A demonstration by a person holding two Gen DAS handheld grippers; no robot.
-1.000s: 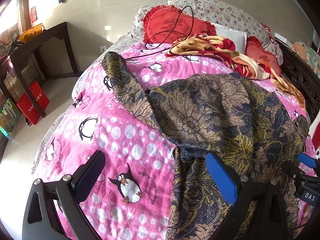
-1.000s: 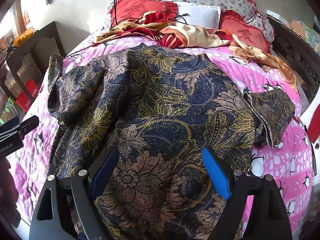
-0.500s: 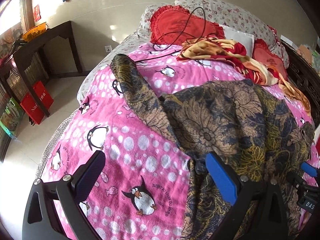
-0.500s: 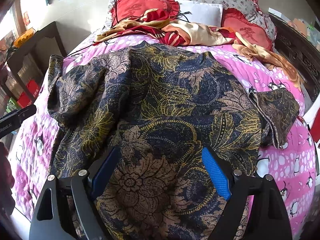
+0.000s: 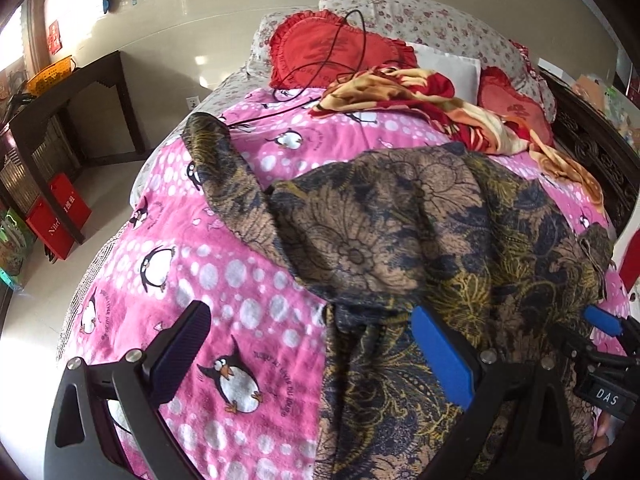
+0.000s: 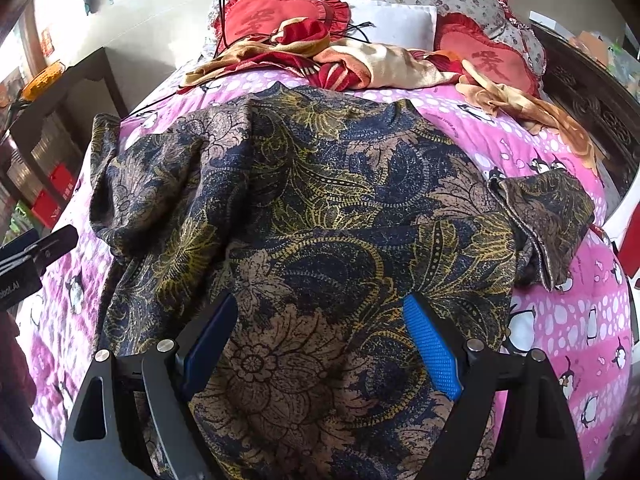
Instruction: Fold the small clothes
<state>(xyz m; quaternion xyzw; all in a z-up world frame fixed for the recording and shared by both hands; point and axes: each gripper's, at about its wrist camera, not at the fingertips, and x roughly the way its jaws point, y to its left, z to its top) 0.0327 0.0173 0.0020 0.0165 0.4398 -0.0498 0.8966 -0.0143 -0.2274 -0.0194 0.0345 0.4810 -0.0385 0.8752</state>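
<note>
Now both grippers hang released: left gripper (image 5: 308,356) over the floral shirt's (image 6: 320,208) hem edge, bare pink blanket (image 5: 224,280) at nine o'clock; right gripper (image 6: 320,344) over its middle.

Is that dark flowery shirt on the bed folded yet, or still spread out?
Mostly spread out. The shirt lies wide across the pink blanket, one sleeve stretched aside; only the other sleeve is turned back.

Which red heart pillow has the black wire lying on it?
The left heart pillow, near the wall side. A black wire loops over it; the right heart pillow has none and is partly hidden by the blanket.
</note>
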